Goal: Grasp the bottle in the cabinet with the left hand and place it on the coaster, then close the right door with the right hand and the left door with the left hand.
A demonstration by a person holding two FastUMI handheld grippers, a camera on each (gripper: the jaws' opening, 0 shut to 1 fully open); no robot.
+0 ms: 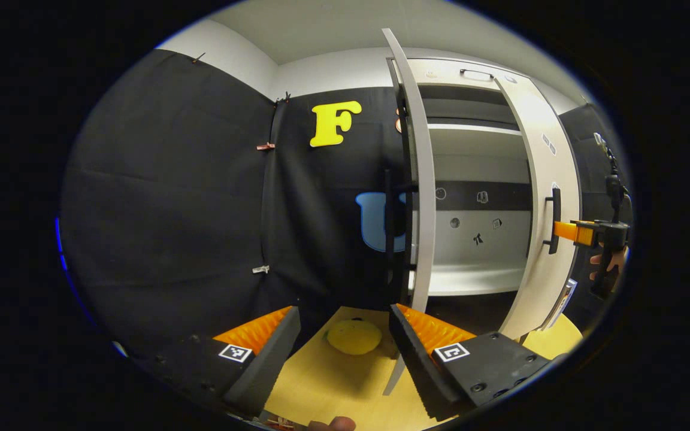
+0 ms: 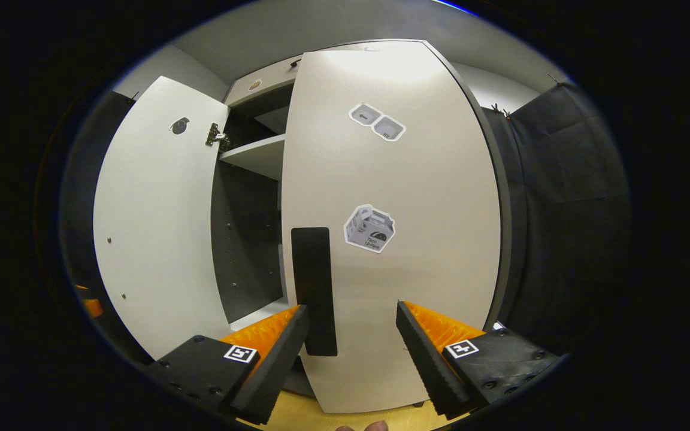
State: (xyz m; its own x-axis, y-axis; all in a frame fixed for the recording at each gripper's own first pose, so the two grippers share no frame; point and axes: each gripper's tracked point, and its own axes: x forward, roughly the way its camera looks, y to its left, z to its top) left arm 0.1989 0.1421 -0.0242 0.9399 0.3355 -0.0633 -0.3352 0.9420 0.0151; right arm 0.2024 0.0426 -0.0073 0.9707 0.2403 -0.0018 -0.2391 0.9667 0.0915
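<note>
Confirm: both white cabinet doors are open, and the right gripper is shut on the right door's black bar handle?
Not shut: the right gripper view shows the right gripper open at the black bar handle. The rest holds.

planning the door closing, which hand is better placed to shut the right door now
Right. In the right gripper view its open tongs face the right door, with the handle just beside one finger. The left tongs hang open over the table by the left door.
</note>
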